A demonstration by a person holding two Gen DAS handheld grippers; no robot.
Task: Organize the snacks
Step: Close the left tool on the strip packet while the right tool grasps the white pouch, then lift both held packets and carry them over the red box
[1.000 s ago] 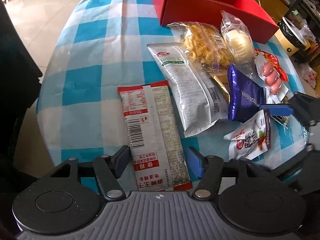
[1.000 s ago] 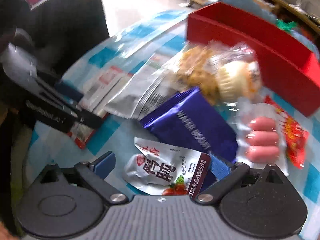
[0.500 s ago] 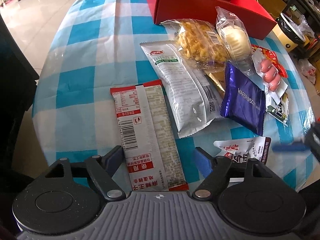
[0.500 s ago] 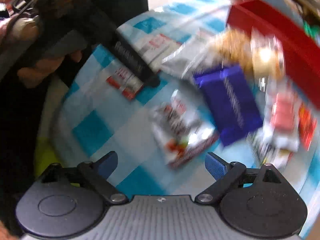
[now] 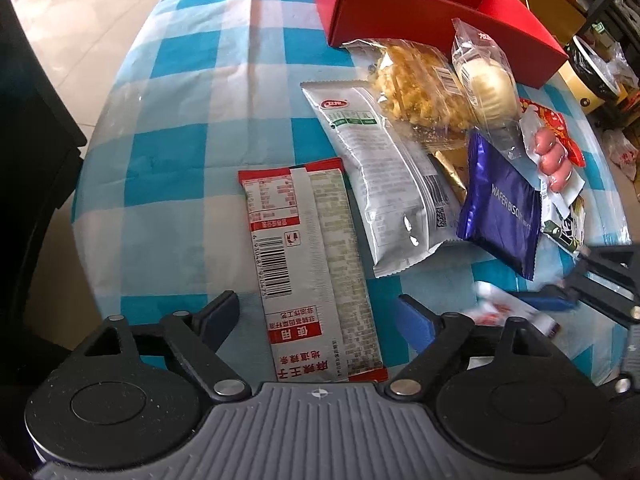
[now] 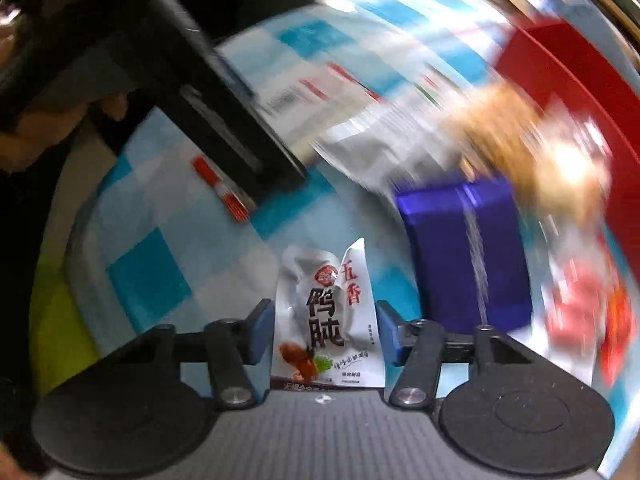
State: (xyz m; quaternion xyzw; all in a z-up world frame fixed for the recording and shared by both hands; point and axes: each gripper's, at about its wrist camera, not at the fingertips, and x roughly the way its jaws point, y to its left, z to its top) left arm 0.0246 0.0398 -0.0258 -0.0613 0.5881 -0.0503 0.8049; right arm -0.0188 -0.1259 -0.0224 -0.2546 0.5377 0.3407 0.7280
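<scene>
Counter (image 5: 192,92): covered with a blue-and-white checked cloth; snacks spread over its right half.

Red box (image 5: 440,16): open, at the far edge of the counter, just behind the snack pile.

Long red-and-grey snack packet (image 5: 308,264): flat on the cloth, printed back up with barcode showing, its near end between the left claw's fingers.

Left claw (image 5: 320,320): pointing steeply down over that packet, jaws apart and opening; the blue pads stand clear of the packet on both sides.

White-and-green packet (image 5: 384,184): lying beside the long packet, to its right.

Clear bag of golden crisps (image 5: 420,84) and wrapped round bun (image 5: 486,84): just in front of the red box.

Purple wafer biscuit pack (image 5: 500,212): right of the white packet, partly over it.

Sausage pack (image 5: 554,156): at the pile's right edge.

Small white duck-gizzard pouch (image 6: 326,320): upright between the right claw's fingers, near the counter's front edge.

Right claw (image 6: 320,330): clamped on that pouch, blue pads pressing both its sides; surroundings blurred.
</scene>
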